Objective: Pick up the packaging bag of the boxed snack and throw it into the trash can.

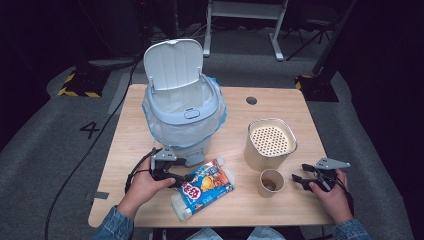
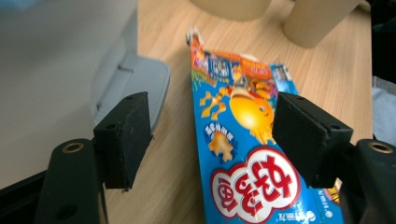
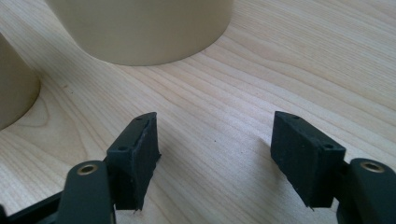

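A blue snack bag [image 1: 205,187] [image 2: 238,140] with red lettering lies flat on the wooden table [image 1: 240,117], in front of the bin. My left gripper [image 1: 187,177] [image 2: 212,130] is low over the bag's left end, open. One jaw hangs over the bag's edge, the other over bare wood beside the bin's pedal [image 2: 135,79]; neither pad presses on the bag. Near the table's right front, my right gripper [image 1: 296,179] [image 3: 215,140] rests open over bare wood, pointing toward the paper cup [image 1: 271,182] [image 3: 14,88], with nothing between its jaws.
A pale blue pedal bin [image 1: 182,115] [image 2: 56,70] with its lid up and a plastic liner stands at the table's middle left. A beige canister [image 1: 270,142] [image 3: 140,28] with a perforated top stands behind the cup. A cable hole [image 1: 251,100] sits at the back.
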Available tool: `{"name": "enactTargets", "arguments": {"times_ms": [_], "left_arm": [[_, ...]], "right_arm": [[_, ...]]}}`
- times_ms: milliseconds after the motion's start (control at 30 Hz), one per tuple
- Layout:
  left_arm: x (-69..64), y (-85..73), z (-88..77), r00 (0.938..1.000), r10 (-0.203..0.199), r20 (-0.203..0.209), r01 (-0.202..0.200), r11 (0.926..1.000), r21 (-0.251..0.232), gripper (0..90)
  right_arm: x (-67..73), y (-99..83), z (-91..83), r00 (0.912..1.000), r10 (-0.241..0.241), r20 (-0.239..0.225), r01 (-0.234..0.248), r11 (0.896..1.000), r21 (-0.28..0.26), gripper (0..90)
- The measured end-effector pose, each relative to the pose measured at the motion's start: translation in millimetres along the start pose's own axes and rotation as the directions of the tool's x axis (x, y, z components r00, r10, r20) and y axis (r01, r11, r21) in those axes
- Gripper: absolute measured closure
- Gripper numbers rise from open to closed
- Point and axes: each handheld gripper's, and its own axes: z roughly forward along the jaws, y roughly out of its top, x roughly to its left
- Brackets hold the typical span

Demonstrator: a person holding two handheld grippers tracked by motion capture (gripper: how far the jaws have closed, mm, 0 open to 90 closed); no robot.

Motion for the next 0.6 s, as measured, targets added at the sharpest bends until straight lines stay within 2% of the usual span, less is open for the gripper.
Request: {"name": "enactTargets", "arguments": {"times_ms": [133,167,233,267,400,500,567,600], "left_arm": [[2.2,-4.3,6.7,1.0,-0.009,0.002,0.008,0.9996,0.027,27.2],[3.6,-7.3,11.4,1.0,-0.009,0.002,0.009,0.9986,0.052,27.1],[4.6,-9.6,14.3,0.9996,-0.025,0.013,0.024,0.9974,0.068,27.0],[5.4,-10.3,15.0,0.9998,-0.02,0.009,0.019,0.9964,0.083,27.3],[6.9,-12.1,17.5,0.9996,-0.025,0.011,0.024,0.9937,0.11,34.0],[7.3,-13.4,21.0,0.9978,-0.059,0.031,0.053,0.985,0.164,41.5],[6.9,-13.6,22.9,0.9934,-0.103,0.049,0.092,0.9765,0.195,45.0],[6.8,-13.5,23.4,0.9927,-0.107,0.056,0.094,0.9736,0.208,48.3]], "right_arm": [[0.0,0.0,0.0,1.0,-0.001,0.0,0.001,1.0,0.0,33.1],[0.0,0.0,0.0,1.0,-0.001,0.0,0.001,1.0,0.0,33.1],[0.0,0.0,0.0,1.0,-0.001,0.001,0.001,1.0,0.0,33.1],[0.0,0.0,0.0,1.0,-0.001,0.001,0.001,1.0,0.0,33.1],[0.0,0.0,0.0,1.0,0.0,0.0,0.0,1.0,0.0,33.1],[0.0,0.0,0.0,1.0,-0.001,0.001,0.001,1.0,0.0,33.1],[0.0,0.0,0.0,1.0,-0.001,0.0,0.001,1.0,0.0,33.1],[0.0,0.0,0.0,1.0,-0.001,0.0,0.001,1.0,0.0,33.1]]}}
